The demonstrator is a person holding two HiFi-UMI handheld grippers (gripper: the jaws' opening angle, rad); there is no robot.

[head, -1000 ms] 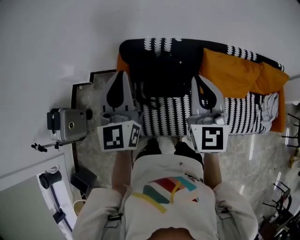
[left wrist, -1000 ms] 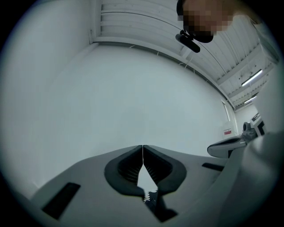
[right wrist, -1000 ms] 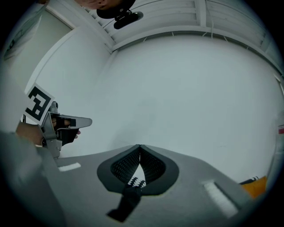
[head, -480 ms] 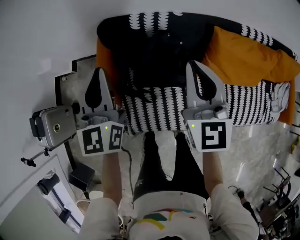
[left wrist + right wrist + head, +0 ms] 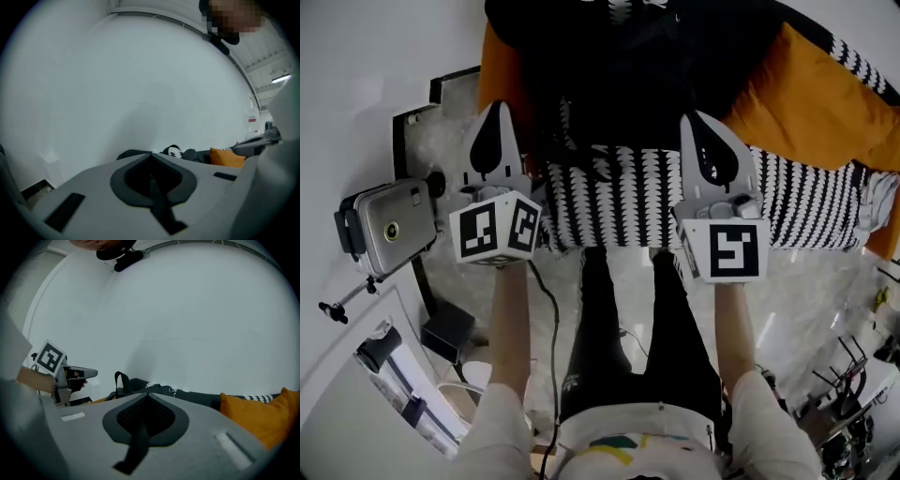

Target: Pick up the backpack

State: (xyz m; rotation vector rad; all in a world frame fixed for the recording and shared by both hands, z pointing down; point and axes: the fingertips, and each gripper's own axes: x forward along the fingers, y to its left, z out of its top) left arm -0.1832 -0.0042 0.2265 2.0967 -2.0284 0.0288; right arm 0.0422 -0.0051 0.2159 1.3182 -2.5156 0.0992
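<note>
Both jaws closed, nothing in them. Left gripper (image 5: 495, 117) and right gripper (image 5: 701, 127) flank the black backpack (image 5: 628, 84). It lies on the sofa (image 5: 806, 202), ahead and between them. Its strap (image 5: 572, 164) is nearer the left gripper, so that one probably reaches first.

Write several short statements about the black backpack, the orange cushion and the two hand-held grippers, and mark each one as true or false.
1. The black fabric backpack lies on the black-and-white patterned cover. True.
2. The left gripper is clamped on a backpack strap. False: its jaws are shut on nothing, short of the backpack.
3. The orange cushion lies on the right gripper's side of the backpack. True.
4. The right gripper's jaws stand wide apart. False: they are shut and empty.
</note>
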